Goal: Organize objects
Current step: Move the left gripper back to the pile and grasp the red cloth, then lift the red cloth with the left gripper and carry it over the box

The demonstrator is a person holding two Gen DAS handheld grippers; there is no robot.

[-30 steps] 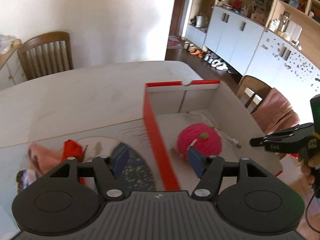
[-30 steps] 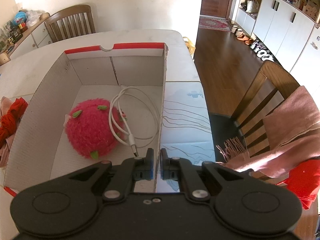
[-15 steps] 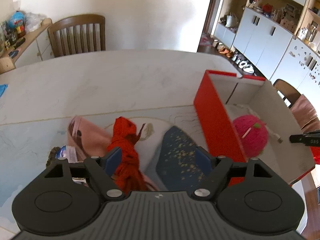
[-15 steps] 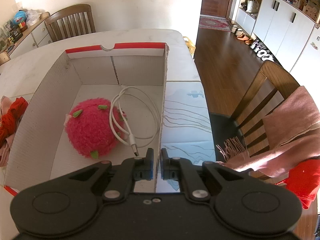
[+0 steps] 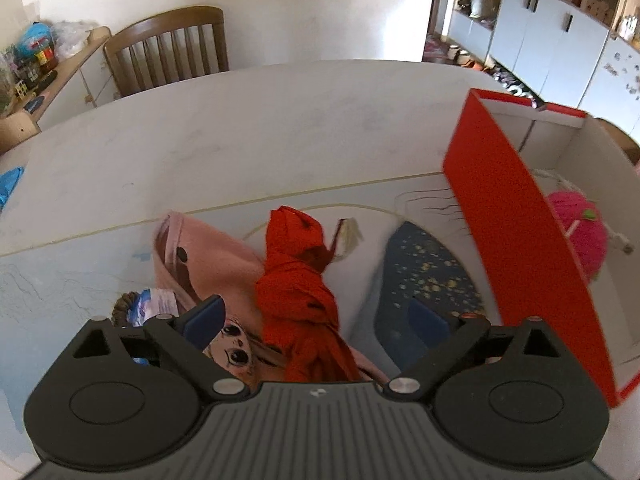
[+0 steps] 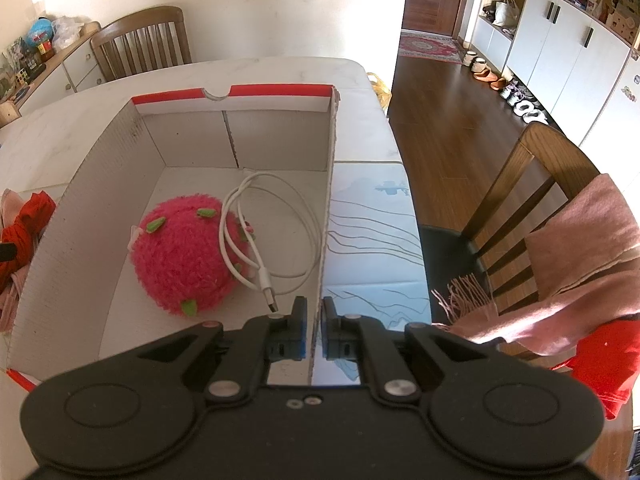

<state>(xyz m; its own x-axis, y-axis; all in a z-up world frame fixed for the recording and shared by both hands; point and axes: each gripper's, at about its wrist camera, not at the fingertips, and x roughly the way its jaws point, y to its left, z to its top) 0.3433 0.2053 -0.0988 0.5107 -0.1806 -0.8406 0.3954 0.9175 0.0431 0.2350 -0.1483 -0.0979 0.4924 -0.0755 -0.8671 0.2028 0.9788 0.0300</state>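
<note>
Two grippers in view. Left gripper (image 5: 316, 322): jaws have just been opening and stand wide apart, gripping nothing; the red cloth (image 5: 298, 280) lies between and below them, on a pink cloth (image 5: 204, 256) on the table (image 5: 200, 140), beside the red-sided box (image 5: 516, 232). Right gripper (image 6: 312, 322): jaws pinched onto the box's right wall (image 6: 327, 208). Inside the box: pink plush ball (image 6: 180, 256) with white cable (image 6: 272, 240) draped over it.
</note>
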